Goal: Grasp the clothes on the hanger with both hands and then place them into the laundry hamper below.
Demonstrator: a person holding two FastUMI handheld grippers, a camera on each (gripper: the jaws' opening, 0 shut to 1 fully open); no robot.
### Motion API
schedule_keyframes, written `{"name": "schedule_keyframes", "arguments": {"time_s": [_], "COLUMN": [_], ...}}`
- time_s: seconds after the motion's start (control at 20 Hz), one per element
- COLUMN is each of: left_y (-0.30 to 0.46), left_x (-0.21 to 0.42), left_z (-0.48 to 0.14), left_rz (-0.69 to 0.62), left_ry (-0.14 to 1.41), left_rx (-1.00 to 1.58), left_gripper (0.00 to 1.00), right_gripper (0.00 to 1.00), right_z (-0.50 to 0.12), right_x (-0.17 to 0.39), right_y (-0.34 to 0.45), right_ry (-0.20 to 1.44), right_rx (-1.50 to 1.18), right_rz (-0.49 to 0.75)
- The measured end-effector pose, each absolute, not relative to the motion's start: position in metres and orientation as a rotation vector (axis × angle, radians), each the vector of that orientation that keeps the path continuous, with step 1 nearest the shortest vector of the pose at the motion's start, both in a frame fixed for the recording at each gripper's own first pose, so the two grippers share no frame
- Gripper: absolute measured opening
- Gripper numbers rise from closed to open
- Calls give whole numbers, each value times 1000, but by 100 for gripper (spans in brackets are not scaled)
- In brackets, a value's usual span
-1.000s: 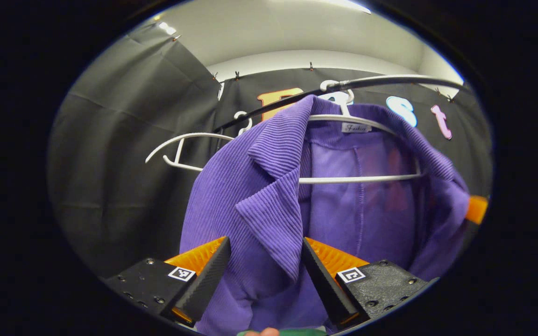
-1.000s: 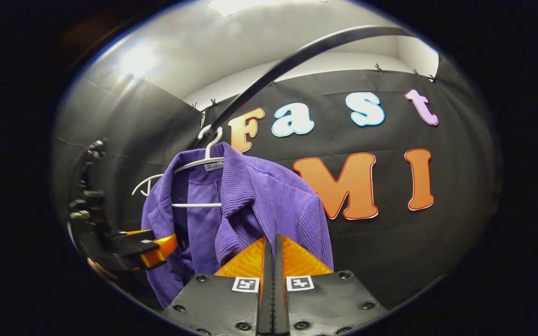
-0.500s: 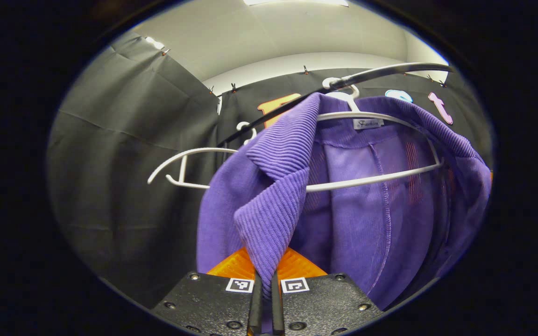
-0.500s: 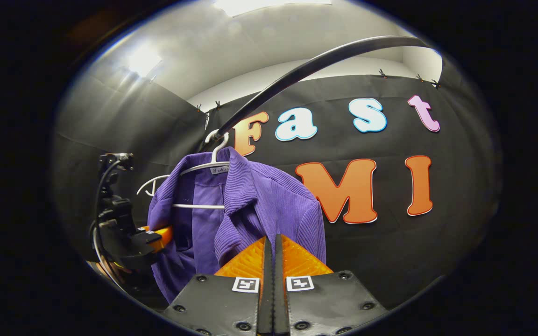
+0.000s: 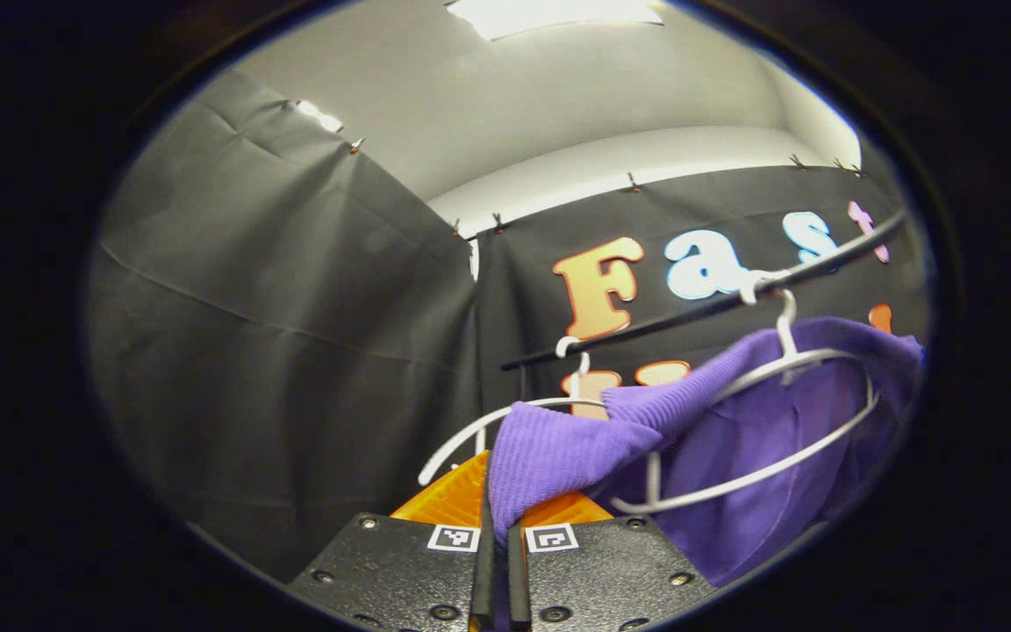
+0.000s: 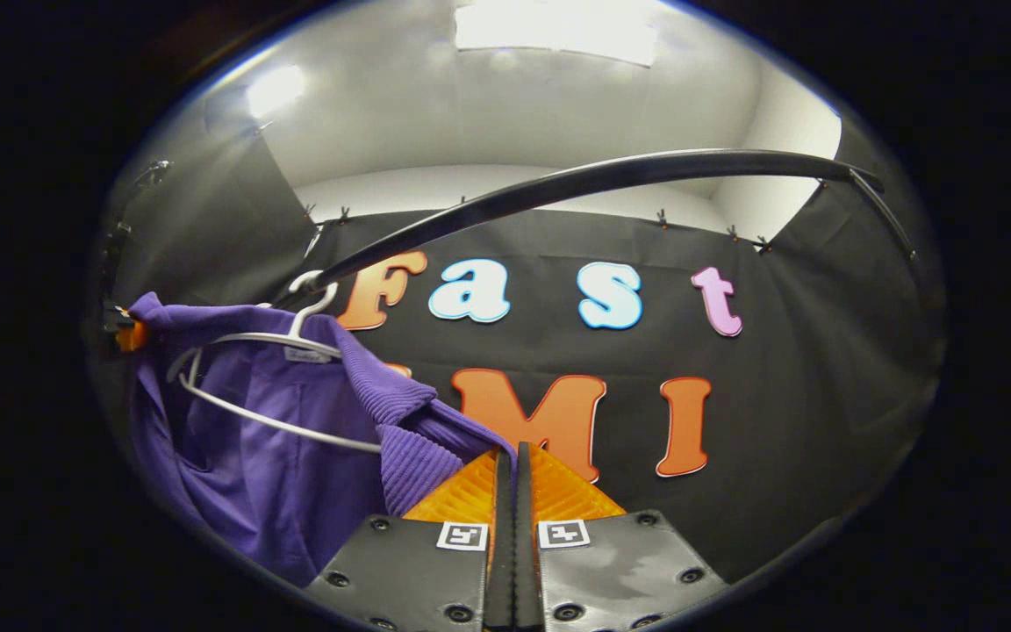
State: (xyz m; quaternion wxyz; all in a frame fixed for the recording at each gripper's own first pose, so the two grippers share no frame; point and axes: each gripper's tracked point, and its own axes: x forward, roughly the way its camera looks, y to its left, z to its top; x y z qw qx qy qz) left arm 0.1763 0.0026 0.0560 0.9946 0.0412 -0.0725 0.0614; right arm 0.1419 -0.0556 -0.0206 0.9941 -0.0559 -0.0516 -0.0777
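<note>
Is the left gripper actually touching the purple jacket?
Touching. The left gripper view shows the purple jacket lapel pinched between the left gripper, its fingers closed on the cloth.

rail [image 6: 576, 180] | black, overhead | carries 2 white hangers [image 5: 760, 421] | purple jacket [image 6: 277, 456] on 1

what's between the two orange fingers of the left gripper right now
In the left gripper view, a fold of the purple jacket is pinched between the left gripper fingers.
</note>
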Motion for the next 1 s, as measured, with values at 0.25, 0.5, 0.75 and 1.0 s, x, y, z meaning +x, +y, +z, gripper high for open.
{"name": "schedule_keyframes", "arguments": {"time_s": [0.25, 0.5, 0.75, 1.0], "left_y": [-4, -26, -33, -33], "left_x": [226, 249, 263, 248], "left_z": [77, 68, 16, -9], "left_rz": [87, -1, -49, -51], "left_ry": [-116, -96, -3, 10], "left_rx": [140, 74, 102, 137], "left_gripper": [6, 6, 6, 6], "right_gripper": [1, 2, 2, 8], "right_z": [3, 5, -32, -57], "right_x": [161, 204, 231, 229], "right_y": [-78, -108, -120, -116], "right_ry": [-194, -209, -142, -119], "right_rx": [-174, -176, -240, -289], "right_rz": [-306, -396, -382, -366]}}
